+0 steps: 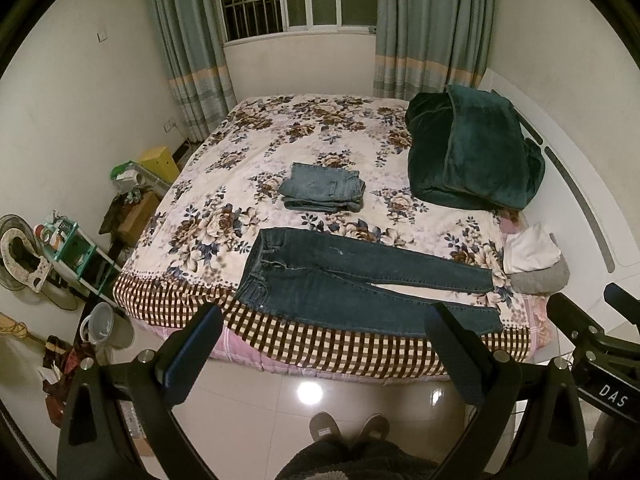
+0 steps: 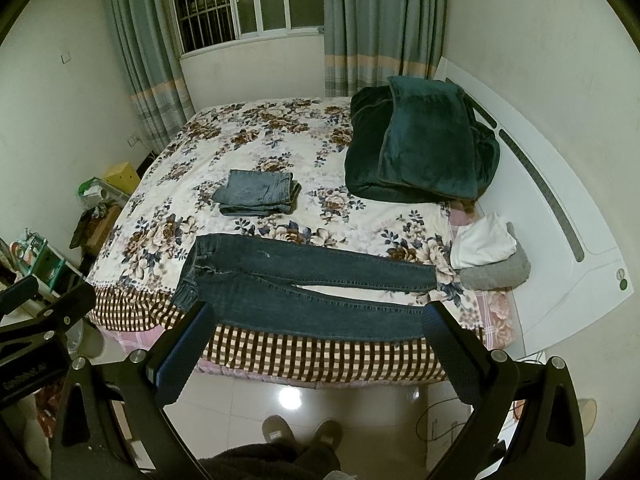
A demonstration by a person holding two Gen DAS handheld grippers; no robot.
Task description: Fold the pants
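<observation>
Dark blue jeans [image 1: 340,280] lie flat along the bed's near edge, waistband to the left, legs spread to the right; they also show in the right wrist view [image 2: 304,284]. A lighter blue pair of jeans [image 1: 322,188] lies folded at the middle of the bed, also in the right wrist view [image 2: 258,193]. My left gripper [image 1: 324,320] is open and empty, held back from the bed above the floor. My right gripper [image 2: 316,316] is open and empty, also short of the bed edge. Both sit in front of the dark jeans without touching them.
The bed has a floral cover [image 1: 260,152] with a checked border [image 1: 320,344]. A dark green blanket [image 1: 472,152] lies heaped at the far right. White and grey clothes [image 1: 534,260] lie at the right edge. Cluttered shelves [image 1: 76,248] and a bucket [image 1: 104,324] stand at the left. My slippered feet [image 1: 348,428] stand on the tiled floor.
</observation>
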